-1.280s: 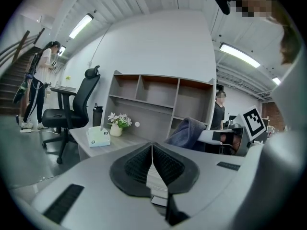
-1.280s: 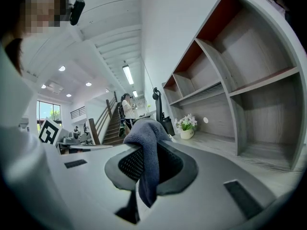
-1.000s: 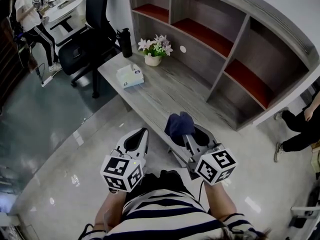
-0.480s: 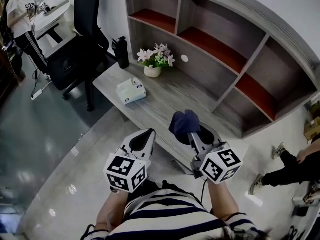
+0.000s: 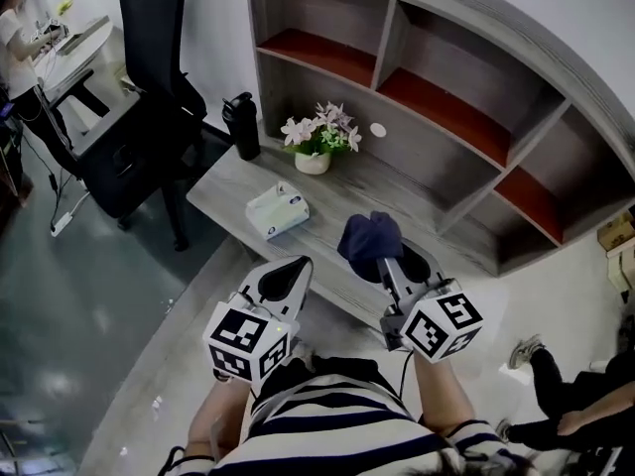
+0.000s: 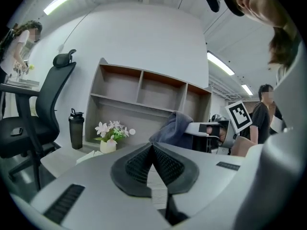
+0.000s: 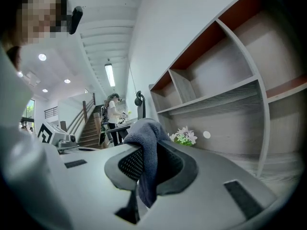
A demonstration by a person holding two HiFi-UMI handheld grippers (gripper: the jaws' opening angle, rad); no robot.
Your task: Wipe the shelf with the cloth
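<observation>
A dark blue cloth [image 5: 369, 238] is bunched between the jaws of my right gripper [image 5: 385, 259], which is shut on it above the near edge of the grey wooden shelf top [image 5: 337, 201]. In the right gripper view the cloth [image 7: 146, 152] hangs down between the black pads. My left gripper [image 5: 283, 278] hangs left of it, off the shelf edge, shut and holding nothing; its pads [image 6: 152, 164] meet at the tip. The shelf unit [image 5: 437, 107] with red-floored compartments rises behind.
On the shelf top stand a white flower pot [image 5: 317, 139], a black bottle [image 5: 241, 125] and a tissue box [image 5: 277, 210]. A black office chair [image 5: 139, 127] stands at the left. A person works at a desk at far left, and another person's legs show at bottom right.
The head view has shifted left and the shelf now sits more to the right. Both grippers keep nearly the same pose, the cloth still held. The person at right has moved lower.
</observation>
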